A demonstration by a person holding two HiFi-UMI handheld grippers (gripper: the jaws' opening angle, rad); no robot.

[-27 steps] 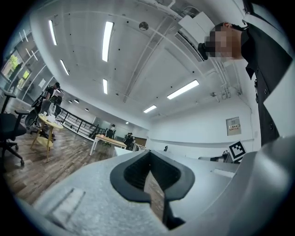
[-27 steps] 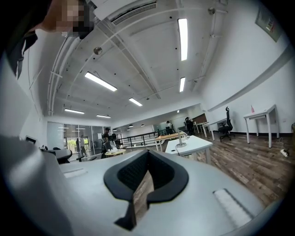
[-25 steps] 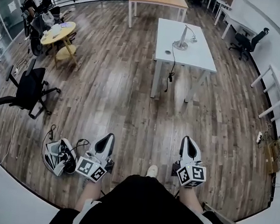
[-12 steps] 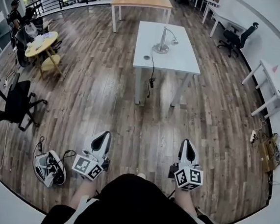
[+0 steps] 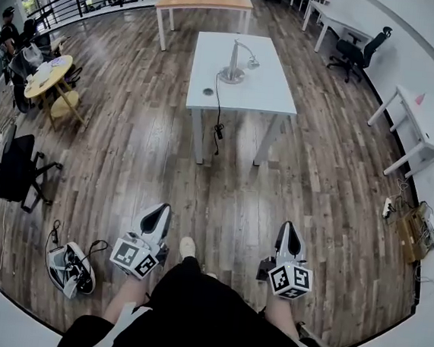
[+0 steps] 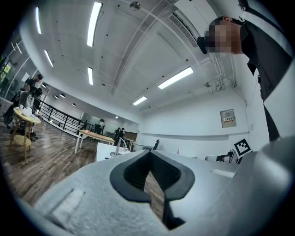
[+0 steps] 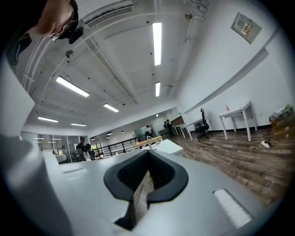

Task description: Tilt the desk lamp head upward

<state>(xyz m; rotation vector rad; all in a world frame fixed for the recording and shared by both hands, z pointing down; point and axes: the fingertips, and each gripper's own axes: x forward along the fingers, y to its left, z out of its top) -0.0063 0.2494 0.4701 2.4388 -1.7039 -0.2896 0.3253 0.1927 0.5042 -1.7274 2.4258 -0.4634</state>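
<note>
Head view, desk lamp point(image 5: 233, 58) stem upright, head rightward

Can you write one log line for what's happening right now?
phase: before reach | left gripper: shut, empty | right gripper: shut, empty | desk lamp: on white table, far from both, untouched
</note>
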